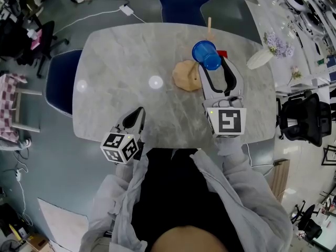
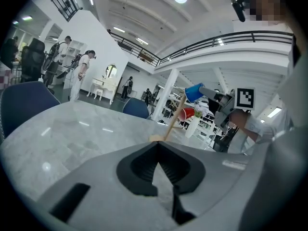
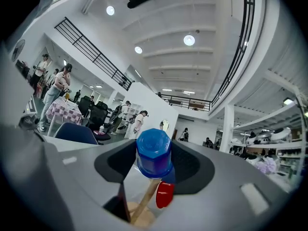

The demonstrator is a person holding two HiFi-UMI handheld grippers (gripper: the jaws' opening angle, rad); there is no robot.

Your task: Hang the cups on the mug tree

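Note:
A blue cup (image 1: 206, 55) is held above the wooden mug tree (image 1: 187, 75), whose round base stands on the grey marble table (image 1: 115, 62). My right gripper (image 1: 212, 62) is shut on this cup, which fills the space between the jaws in the right gripper view, where the blue cup (image 3: 154, 153) sits over the slanted wooden post (image 3: 144, 203). A red cup (image 3: 164, 195) hangs on the tree just behind it, mostly hidden in the head view. My left gripper (image 1: 139, 112) rests shut and empty near the table's front edge, well left of the tree (image 2: 173, 121).
A white vase with pale flowers (image 1: 261, 58) stands at the table's right end. Blue chairs stand at the far side (image 1: 184, 1) and the left end (image 1: 60, 83). An office chair (image 1: 302, 117) is beyond the right edge.

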